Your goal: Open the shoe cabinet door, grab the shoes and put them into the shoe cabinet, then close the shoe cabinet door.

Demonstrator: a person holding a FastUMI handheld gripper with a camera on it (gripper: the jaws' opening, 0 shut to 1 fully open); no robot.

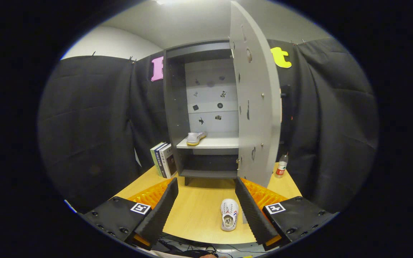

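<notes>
Hovering with the tongs spread wide and gripping nothing, lining up on the second shoe lying on the desk between the fingers, the cabinet door standing open and one shoe already shelved inside.

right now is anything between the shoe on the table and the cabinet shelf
Nothing visible. The shoe lies between the open gripper fingers; bare table leads to the cabinet, whose door stands open. The shelf holds another shoe at one end.
</notes>
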